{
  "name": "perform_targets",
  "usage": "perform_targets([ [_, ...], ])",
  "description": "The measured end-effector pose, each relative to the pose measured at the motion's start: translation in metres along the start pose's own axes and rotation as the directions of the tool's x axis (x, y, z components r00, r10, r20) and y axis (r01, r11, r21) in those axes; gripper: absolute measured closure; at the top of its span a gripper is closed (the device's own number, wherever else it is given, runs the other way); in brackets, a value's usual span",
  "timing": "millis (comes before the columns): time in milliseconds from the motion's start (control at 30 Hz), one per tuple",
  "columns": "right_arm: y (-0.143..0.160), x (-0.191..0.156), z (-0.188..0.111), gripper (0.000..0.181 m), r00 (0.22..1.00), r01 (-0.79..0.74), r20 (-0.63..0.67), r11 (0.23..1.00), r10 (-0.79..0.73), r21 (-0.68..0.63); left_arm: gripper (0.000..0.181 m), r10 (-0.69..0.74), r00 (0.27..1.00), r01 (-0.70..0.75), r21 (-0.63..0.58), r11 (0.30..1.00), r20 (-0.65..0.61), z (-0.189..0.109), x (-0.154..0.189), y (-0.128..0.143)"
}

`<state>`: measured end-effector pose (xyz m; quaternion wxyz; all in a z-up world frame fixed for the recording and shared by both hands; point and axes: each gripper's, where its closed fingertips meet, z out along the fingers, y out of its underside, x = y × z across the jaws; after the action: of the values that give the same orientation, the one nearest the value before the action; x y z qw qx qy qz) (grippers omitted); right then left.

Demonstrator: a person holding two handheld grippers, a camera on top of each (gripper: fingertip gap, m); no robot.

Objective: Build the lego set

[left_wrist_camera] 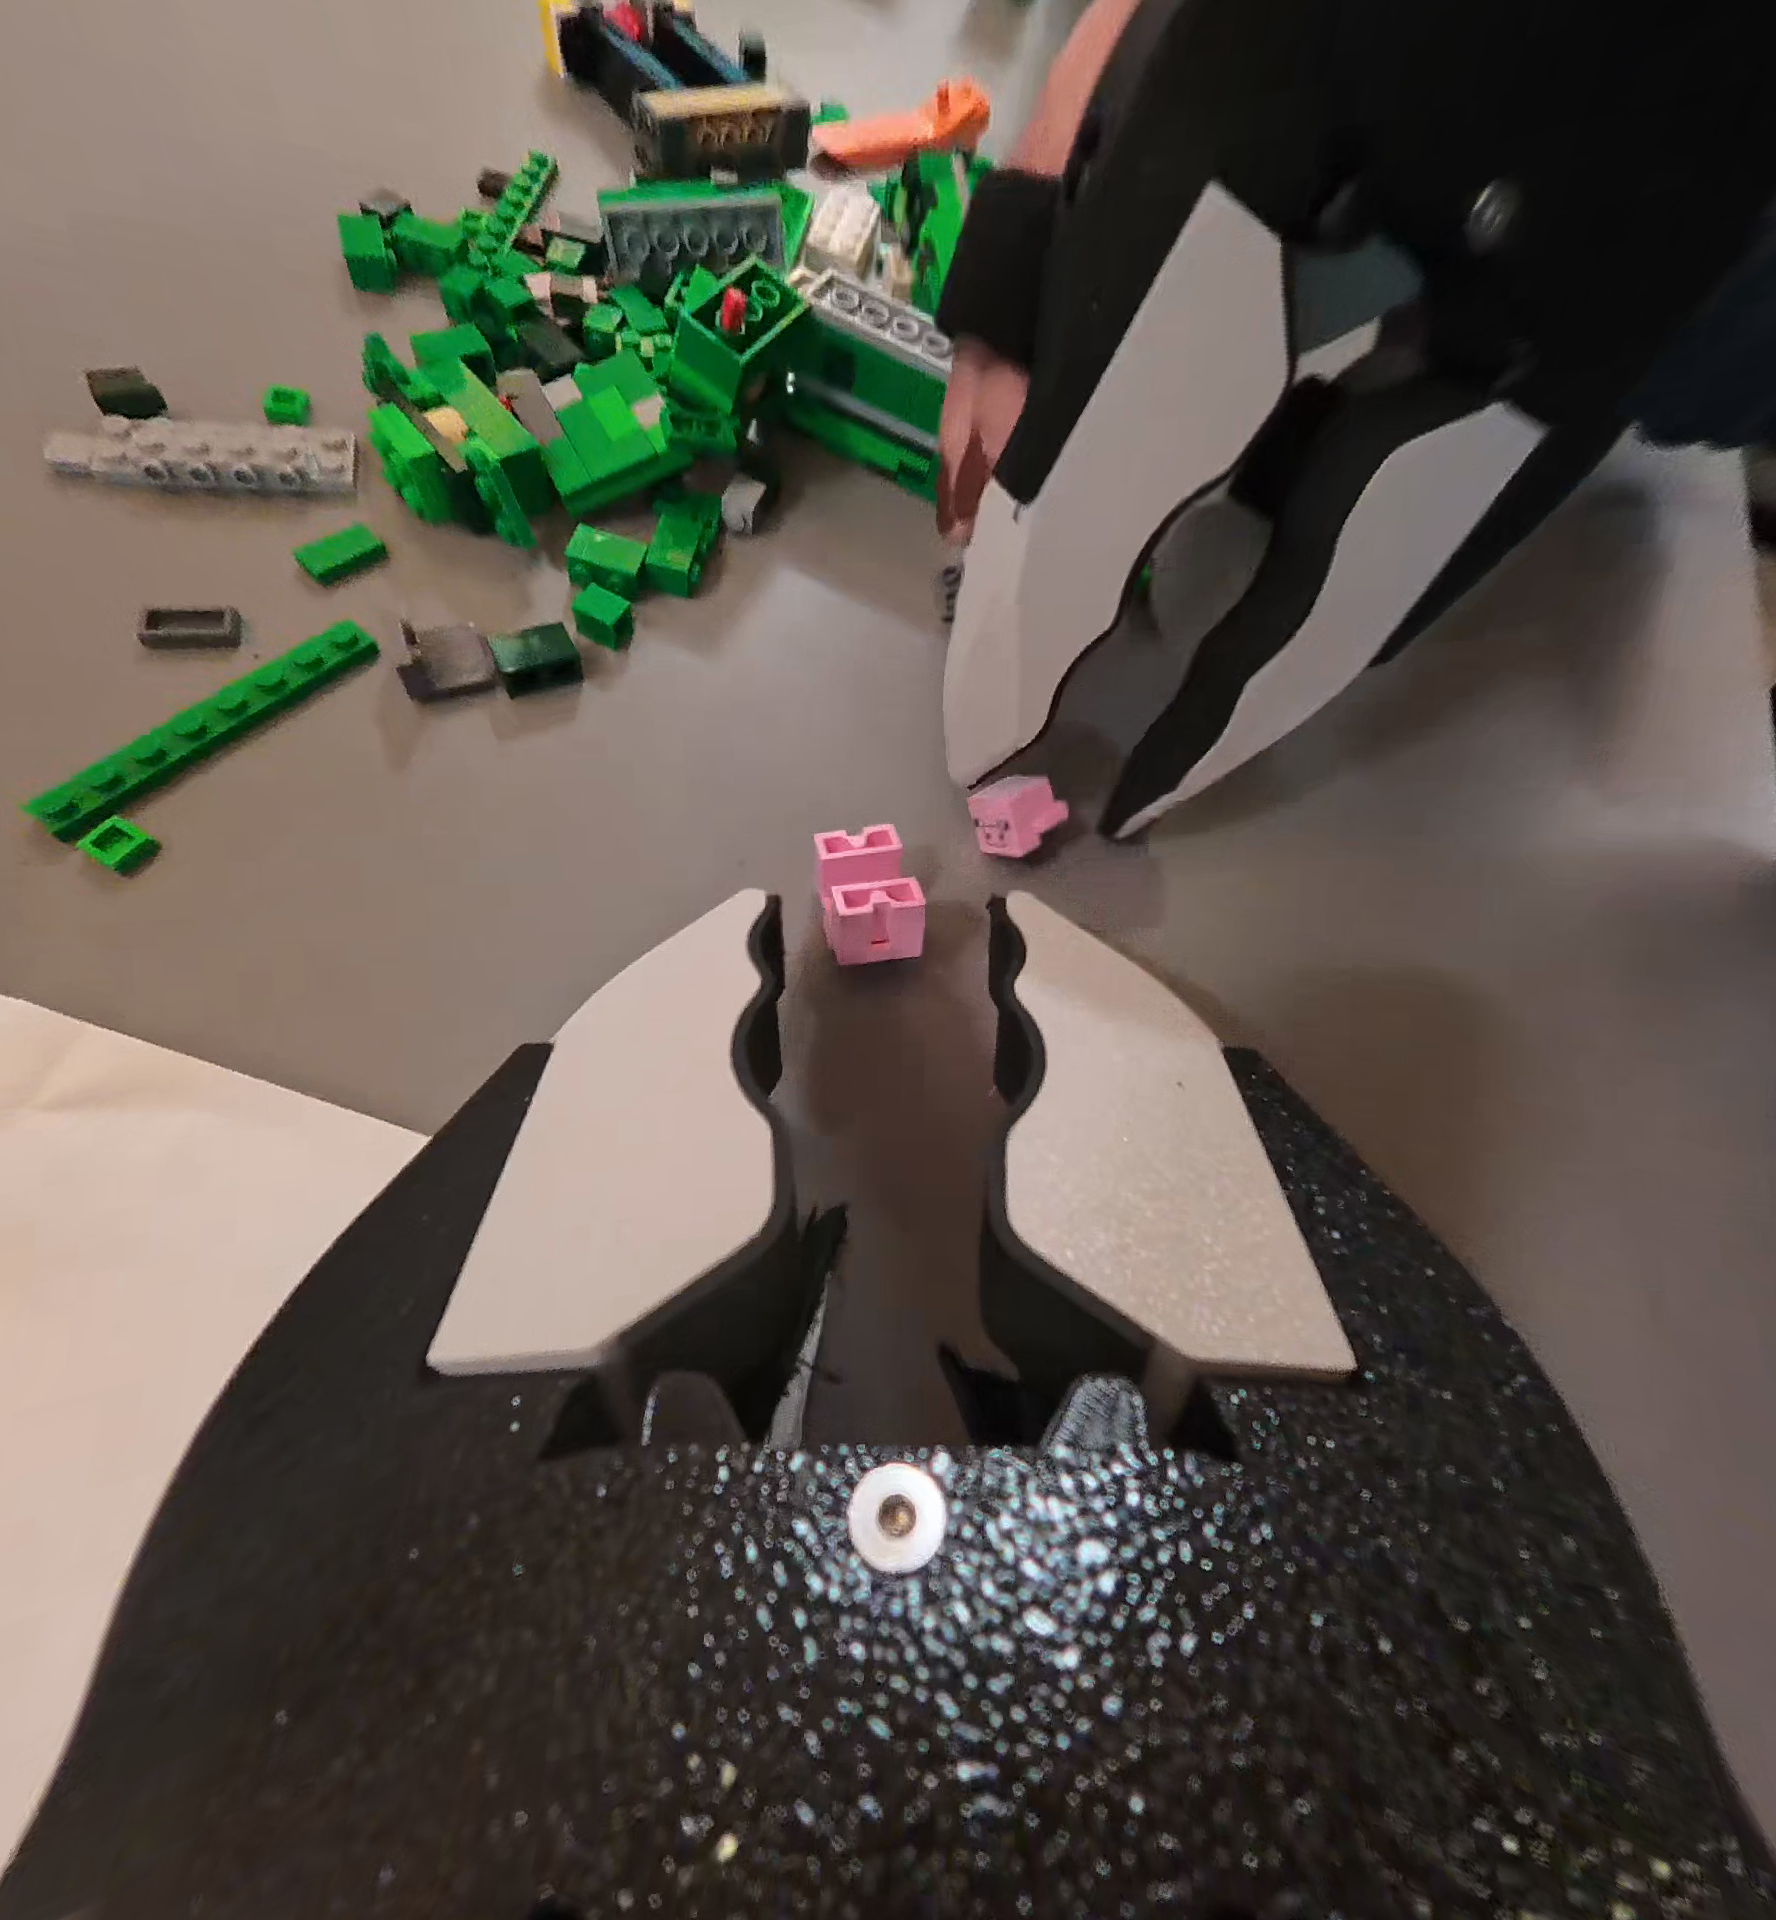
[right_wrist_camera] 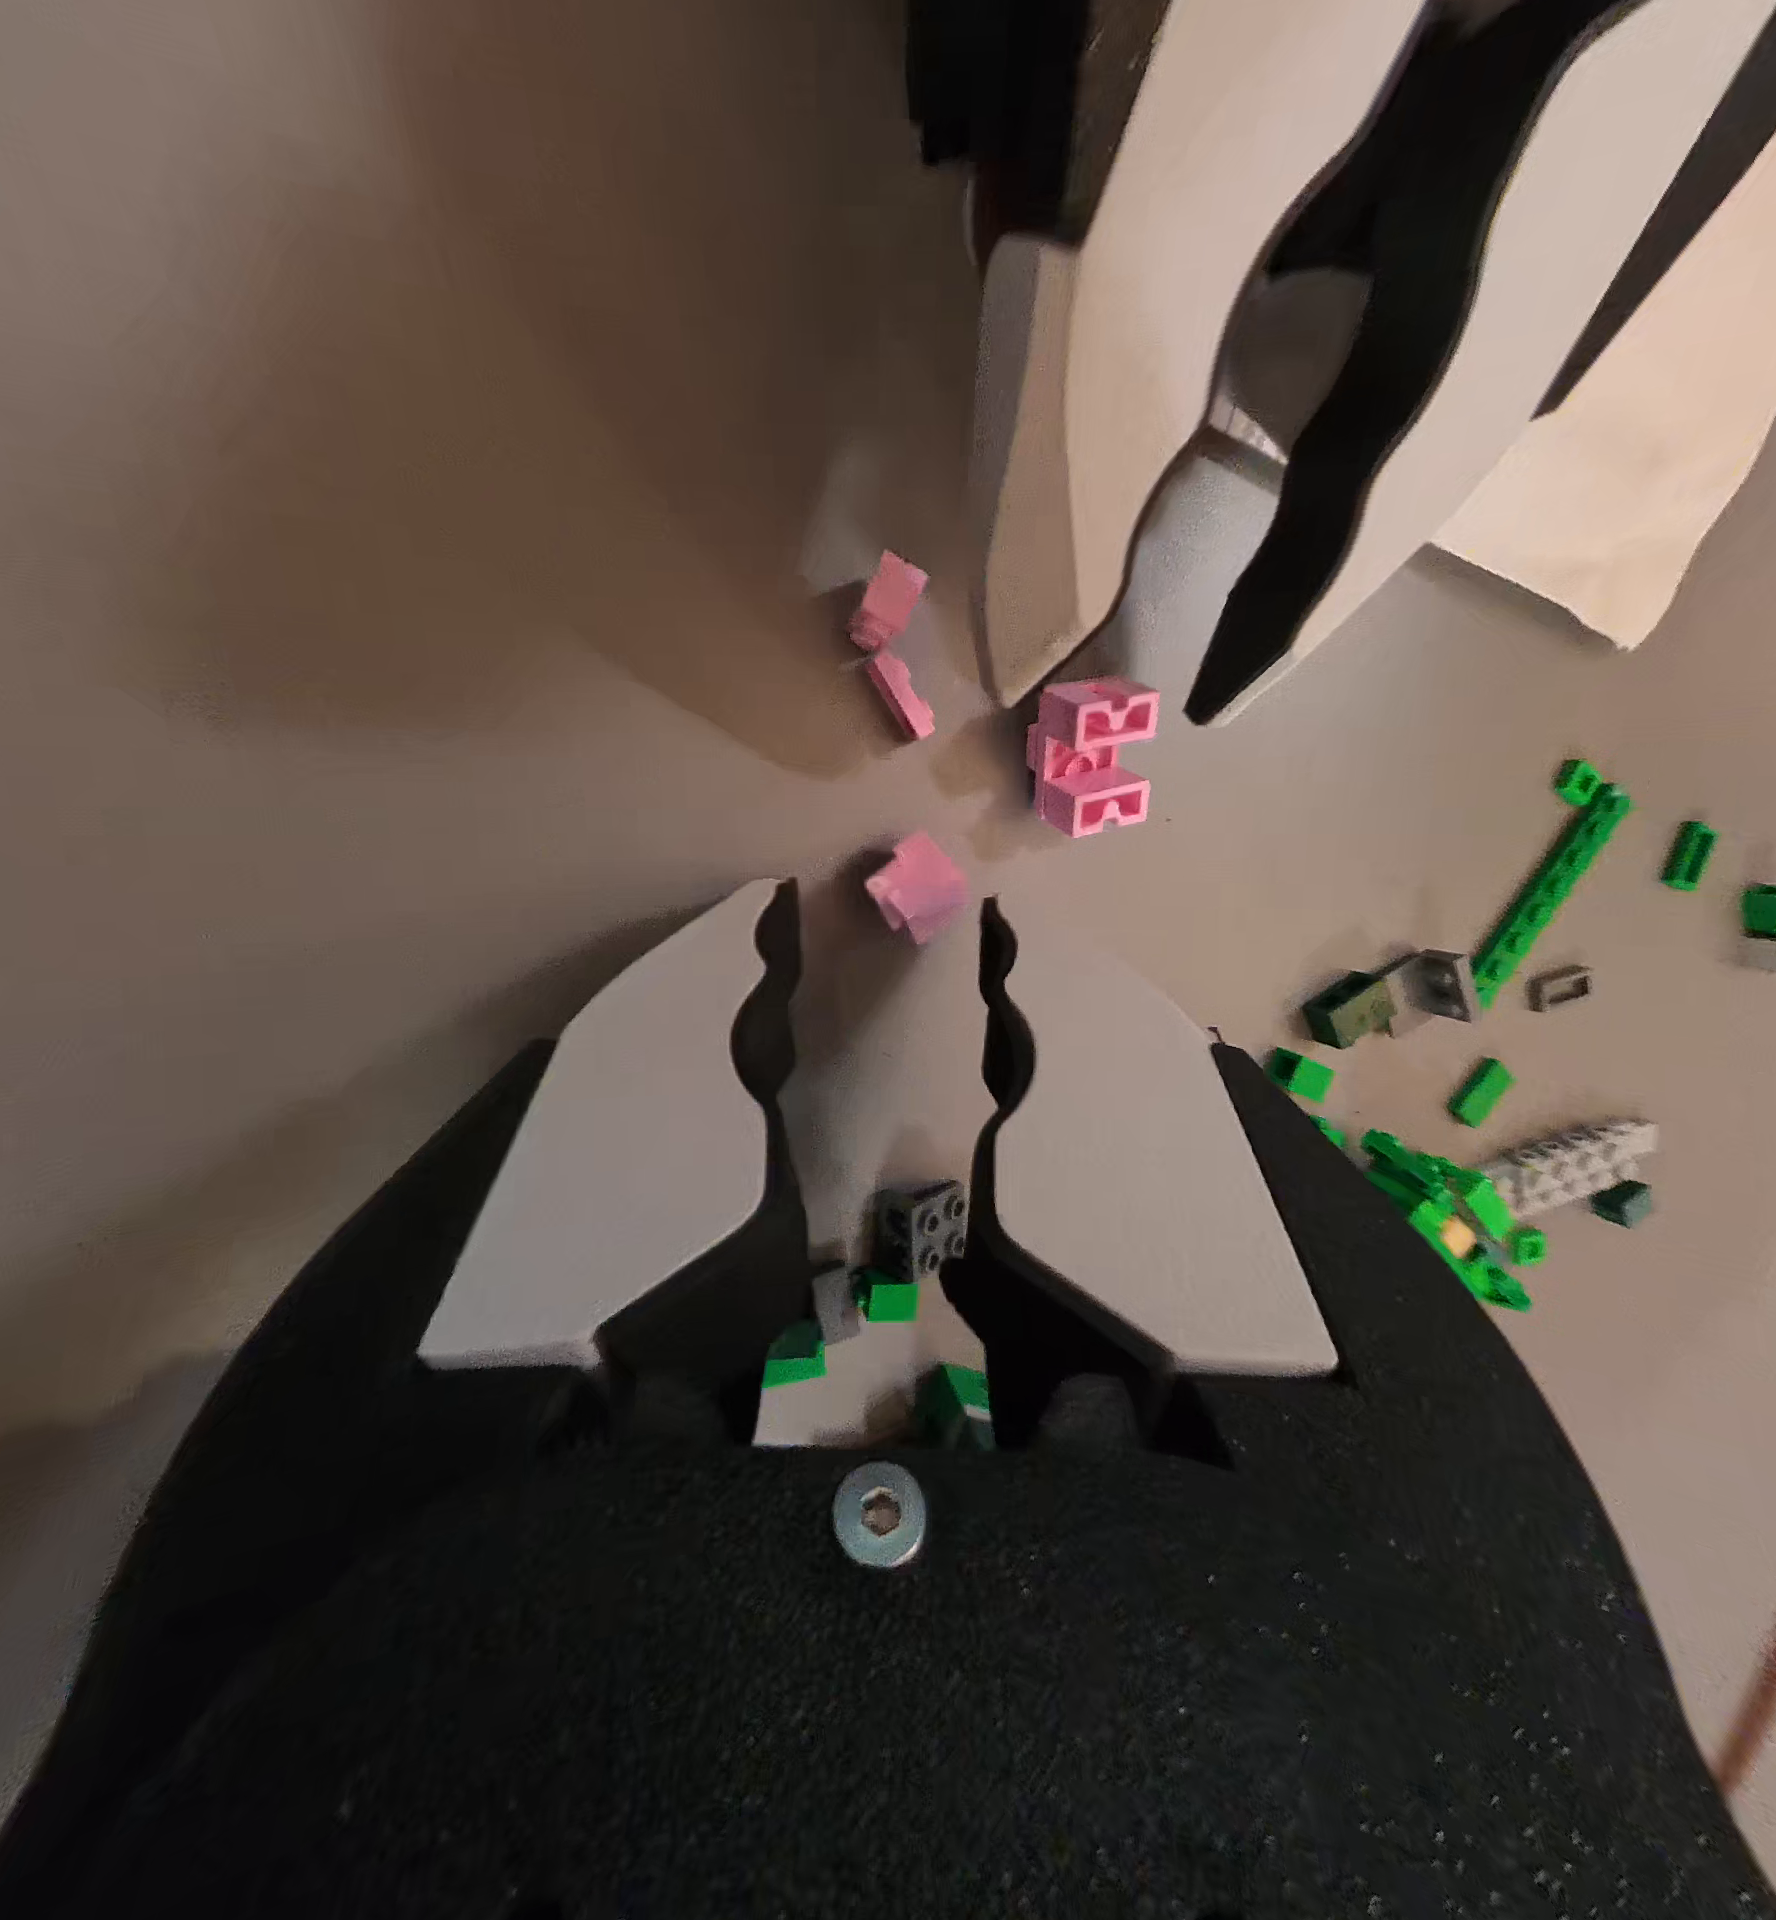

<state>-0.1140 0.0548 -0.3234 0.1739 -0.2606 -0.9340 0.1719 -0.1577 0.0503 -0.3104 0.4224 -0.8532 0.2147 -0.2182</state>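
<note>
Both grippers closed in on the pink pieces, nothing gripped yet.

The left gripper [left_wrist_camera: 884, 909] sat low with its jaws apart, lined up on the small pink plastic two-block assembly [left_wrist_camera: 868, 896] lying just ahead of its tips on the grey desk [left_wrist_camera: 448, 935], probably to steady it. The right gripper [right_wrist_camera: 889, 894], jaws apart too, straddled the little pink cube with a printed face [right_wrist_camera: 915, 885], likely the next part to fit. Two more loose pink bits [right_wrist_camera: 889, 644] waited nearby. The heap of green and grey plastic bricks [left_wrist_camera: 572, 384] sat well apart, keeping the work spot uncluttered.
</note>
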Motion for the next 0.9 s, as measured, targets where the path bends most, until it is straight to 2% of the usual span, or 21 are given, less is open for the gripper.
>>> perform_targets([
  [33,-0.001,0.0,-0.001,0.144,1.0,-0.026,0.015,0.999,0.026,0.021,0.143,0.007,1.0,-0.007,-0.019,1.0,0.012,0.003,-0.001,0.001],
  [133,-0.004,0.012,-0.004,0.143,0.996,-0.092,0.014,0.992,0.091,0.092,0.147,0.03,0.999,-0.027,-0.088,0.996,0.038,0.01,-0.003,0.008],
  [200,-0.007,0.02,-0.003,0.145,0.994,-0.111,0.014,0.985,0.11,0.132,0.163,0.06,0.996,-0.053,-0.119,0.991,0.059,0.013,-0.005,0.011],
  [267,-0.011,0.026,0.0,0.147,0.994,-0.106,0.015,0.982,0.105,0.157,0.163,0.129,0.989,-0.118,-0.135,0.984,0.071,0.012,-0.003,0.012],
  [433,-0.023,0.027,0.001,0.162,0.995,-0.08,0.067,0.977,0.068,0.196,0.164,0.253,0.967,-0.25,-0.075,0.965,0.035,0.007,0.01,0.004],
  [533,-0.027,0.022,-0.003,0.164,0.992,-0.071,0.113,0.974,0.047,0.215,0.164,0.289,0.957,-0.288,-0.044,0.957,0.019,0.003,0.014,0.002],
  [633,-0.036,0.021,-0.014,0.165,0.986,-0.108,0.158,0.938,0.058,0.329,0.164,0.227,0.972,-0.225,0.052,0.973,-0.057,-0.003,0.022,-0.005],
  [767,-0.052,0.03,-0.04,0.165,0.964,-0.251,0.221,0.796,0.151,0.551,0.164,0.105,0.98,-0.061,0.249,0.967,-0.168,-0.023,0.027,-0.026],
  [900,-0.055,0.038,-0.05,0.165,0.963,-0.271,0.184,0.708,0.199,0.652,0.164,0.026,0.958,0.07,0.323,0.944,-0.284,-0.031,0.032,-0.037],
])
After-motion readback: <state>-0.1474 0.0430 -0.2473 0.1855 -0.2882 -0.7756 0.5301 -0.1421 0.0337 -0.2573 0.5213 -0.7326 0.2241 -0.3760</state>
